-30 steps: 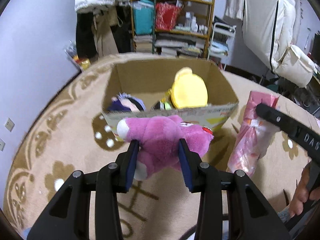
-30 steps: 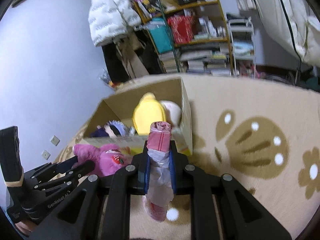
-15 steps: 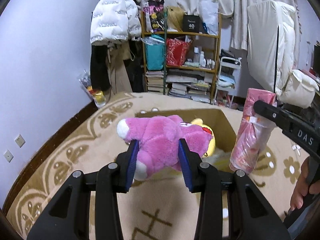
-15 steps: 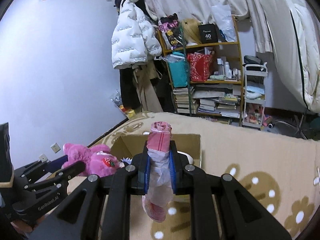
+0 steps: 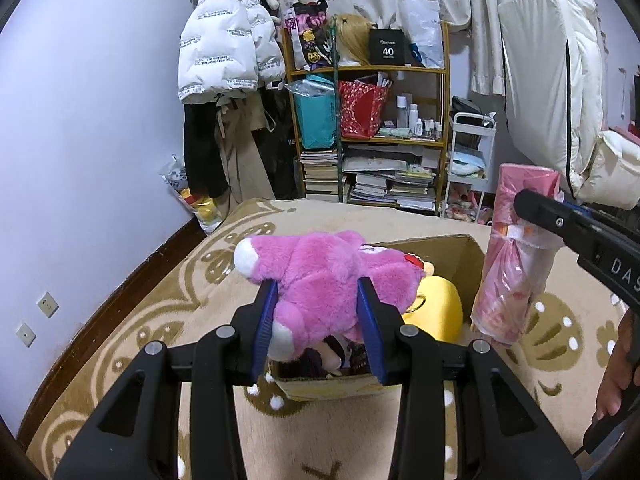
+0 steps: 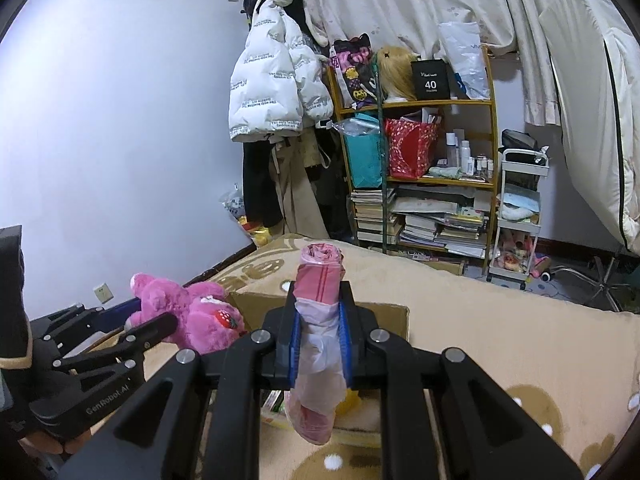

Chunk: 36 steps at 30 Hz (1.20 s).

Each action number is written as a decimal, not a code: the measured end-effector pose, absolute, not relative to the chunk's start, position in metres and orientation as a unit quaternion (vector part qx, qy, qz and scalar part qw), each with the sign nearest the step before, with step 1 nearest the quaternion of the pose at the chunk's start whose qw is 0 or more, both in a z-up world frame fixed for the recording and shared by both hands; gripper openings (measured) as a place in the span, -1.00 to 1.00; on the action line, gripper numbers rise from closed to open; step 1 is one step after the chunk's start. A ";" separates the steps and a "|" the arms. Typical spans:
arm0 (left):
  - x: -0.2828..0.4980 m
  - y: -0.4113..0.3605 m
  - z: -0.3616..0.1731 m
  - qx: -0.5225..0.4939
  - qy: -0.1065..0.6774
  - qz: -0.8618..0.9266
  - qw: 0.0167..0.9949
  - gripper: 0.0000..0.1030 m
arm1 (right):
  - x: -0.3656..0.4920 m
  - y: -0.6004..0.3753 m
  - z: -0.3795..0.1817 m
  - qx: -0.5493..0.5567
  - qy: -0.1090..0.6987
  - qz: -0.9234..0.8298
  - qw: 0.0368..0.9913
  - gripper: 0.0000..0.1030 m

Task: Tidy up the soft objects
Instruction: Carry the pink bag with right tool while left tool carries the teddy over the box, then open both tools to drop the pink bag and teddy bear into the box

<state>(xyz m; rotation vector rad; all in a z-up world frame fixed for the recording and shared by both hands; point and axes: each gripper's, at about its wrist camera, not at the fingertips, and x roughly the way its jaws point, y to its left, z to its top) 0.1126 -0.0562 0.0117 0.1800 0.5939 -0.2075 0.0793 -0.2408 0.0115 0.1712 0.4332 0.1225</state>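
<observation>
- Gripping the pink plush bear point(image 5: 320, 276), my left gripper point(image 5: 318, 320) has its blue-padded jaws pressed into both flanks of the toy, which lies sideways between them with its white muzzle toward 10 o'clock.
- My right gripper point(image 6: 320, 340) has its jaws clamped narrow on a pink rolled bundle point(image 6: 320, 320) in thin plastic, held upright, its crumpled end hanging below the jaws.
- Just beneath and beyond the bear sits an open cardboard box point(image 5: 460, 248) on the beige patterned rug point(image 5: 160, 320); the bear hangs over its near left part.
- Inside the box, at 2 o'clock from my left jaws, a yellow plush point(image 5: 436, 312) rests, with a dark-haired doll point(image 5: 320, 360) by the near wall.
- Farther off at 12 o'clock stands a wooden shelf point(image 5: 368, 68) of books and bags, with a white puffer jacket point(image 5: 224, 52) hanging at 11 o'clock.
</observation>
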 end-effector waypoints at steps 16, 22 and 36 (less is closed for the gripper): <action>0.145 -0.061 -0.026 0.095 0.335 -0.093 0.933 -0.24 | 0.115 -0.246 -0.029 0.157 0.223 0.103 0.957 -0.66; 0.147 -0.062 -0.034 0.097 0.340 -0.087 0.931 -0.28 | 0.120 -0.245 -0.043 0.159 0.254 0.111 0.948 -0.63; 0.137 -0.049 -0.029 0.092 0.348 -0.072 0.930 0.05 | 0.112 -0.245 -0.045 0.168 0.271 0.118 0.940 -0.20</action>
